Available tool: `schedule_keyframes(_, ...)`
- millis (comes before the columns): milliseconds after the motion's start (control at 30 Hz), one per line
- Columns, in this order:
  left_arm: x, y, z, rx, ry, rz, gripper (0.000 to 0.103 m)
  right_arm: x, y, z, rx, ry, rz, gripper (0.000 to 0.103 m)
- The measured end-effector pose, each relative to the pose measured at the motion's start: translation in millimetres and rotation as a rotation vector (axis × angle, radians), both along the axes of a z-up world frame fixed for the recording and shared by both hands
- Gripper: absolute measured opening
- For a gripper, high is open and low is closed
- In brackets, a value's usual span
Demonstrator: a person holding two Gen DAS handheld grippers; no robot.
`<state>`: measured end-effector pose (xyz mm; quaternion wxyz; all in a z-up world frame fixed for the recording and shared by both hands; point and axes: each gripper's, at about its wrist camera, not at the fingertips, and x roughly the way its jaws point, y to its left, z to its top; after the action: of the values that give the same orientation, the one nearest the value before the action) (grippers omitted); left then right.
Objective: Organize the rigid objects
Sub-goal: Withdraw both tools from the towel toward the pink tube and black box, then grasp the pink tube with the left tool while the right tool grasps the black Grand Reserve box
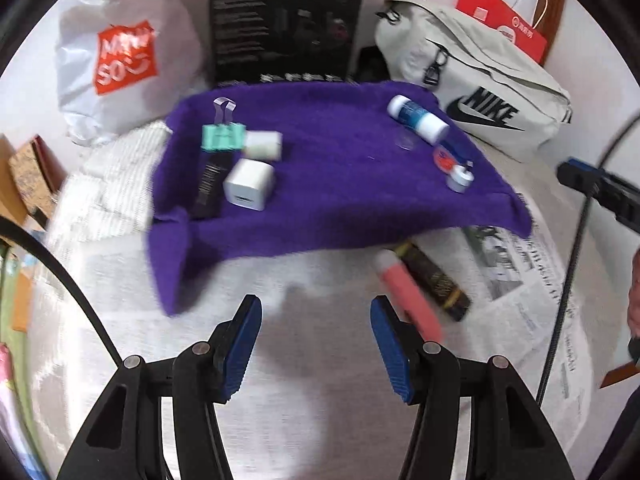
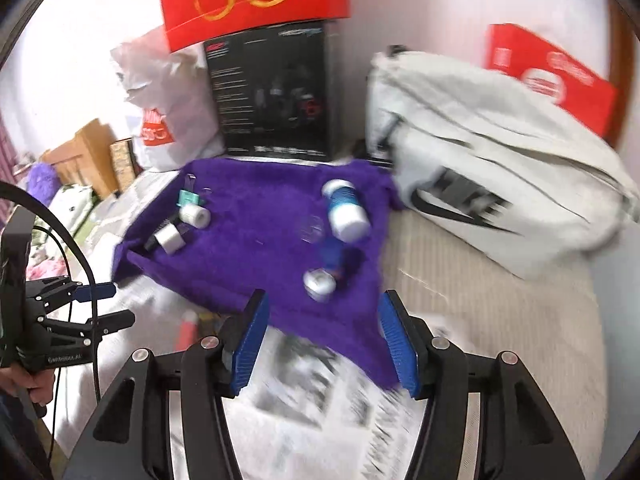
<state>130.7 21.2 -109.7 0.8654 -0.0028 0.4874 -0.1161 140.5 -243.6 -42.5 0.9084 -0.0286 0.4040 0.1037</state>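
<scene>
Two items are lying off the purple cloth (image 1: 320, 200): a pink tube (image 1: 408, 296) and a dark tube (image 1: 436, 280) beside it, both resting on the newspaper (image 1: 520, 280) just past the cloth's near edge. On the cloth we are seeing two groups, a binder clip (image 1: 222, 136), a white charger (image 1: 250, 185) and a dark stick (image 1: 208, 188) to the left, a blue-and-white bottle (image 1: 418, 118) and a small capped bottle (image 1: 452, 168) to the right.

We are holding both grippers empty, the left gripper (image 1: 316, 346) and the right gripper (image 2: 322, 344) each with jaws spread wide. We judge we are between picks. Next, the left gripper, nearest the pink tube, needs to swing right, straddle it across its width, and close.
</scene>
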Motion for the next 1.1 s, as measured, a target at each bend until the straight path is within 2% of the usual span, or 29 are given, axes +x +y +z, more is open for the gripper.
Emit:
schedule_keyframes(100, -1.8, -17.1, -6.1, -0.038, 0.013, -0.021, 0.054, -18.9, -27.1, 0.1, 0.035, -0.006, -0.063, 0.057)
schedule_keyframes(267, 3.6, -43.8, -18.9, 0.004, 0.06, -0.011, 0.054, -35.5, -56.2, -4.2, 0.125, -0.009, -0.114, 0.058)
schedule_keyframes(367, 7.3, -55.7, -25.8, 0.014, 0.078, -0.011, 0.057, -36.5, -58.5, -9.5, 0.138, -0.004, -0.107, 0.058)
schedule_keyframes(433, 8.1, -64.7, -27.9, 0.071, 0.072, -0.009, 0.057, -36.7, -58.4, -11.5, 0.145, -0.006, -0.098, 0.058)
schedule_keyframes(600, 5.3, -62.6, -28.7, 0.157, 0.067, -0.006, 0.06, -37.6, -57.1, -18.4, 0.161, -0.008, -0.071, 0.058)
schedule_keyframes(700, 2.3, -54.6, -26.9, 0.184, 0.061, 0.012, 0.06, -35.3, -58.5, -23.1, 0.158, 0.002, -0.072, 0.058)
schedule_keyframes(800, 4.4, -58.2, -27.6, 0.196, 0.034, -0.023, 0.059, -32.7, -57.8, -28.5, 0.172, 0.009, -0.062, 0.058)
schedule_keyframes(833, 4.4, -59.9, -27.2, 0.201, 0.023, -0.035, 0.057, -31.7, -56.9, -30.4, 0.174, 0.015, -0.06, 0.058)
schedule_keyframes(867, 4.4, -62.0, -26.7, 0.201, 0.017, -0.049, 0.05, -31.5, -55.5, -32.7, 0.173, 0.019, -0.056, 0.058)
schedule_keyframes(900, 5.4, -64.2, -26.0, 0.176, 0.018, -0.072, 0.023, -31.0, -54.1, -34.5, 0.171, 0.023, -0.052, 0.058)
schedule_keyframes(933, 4.3, -64.0, -25.0, 0.118, 0.022, -0.094, 0.016, -30.9, -53.2, -35.8, 0.169, 0.027, -0.049, 0.058)
schedule_keyframes(1033, 0.1, -67.4, -26.6, 0.136, -0.01, -0.107, 0.017, -29.9, -48.9, -40.5, 0.166, 0.039, -0.038, 0.058)
schedule_keyframes(1100, -1.0, -63.5, -26.7, 0.11, -0.013, -0.097, 0.016, -29.0, -43.7, -43.1, 0.166, 0.048, -0.029, 0.058)
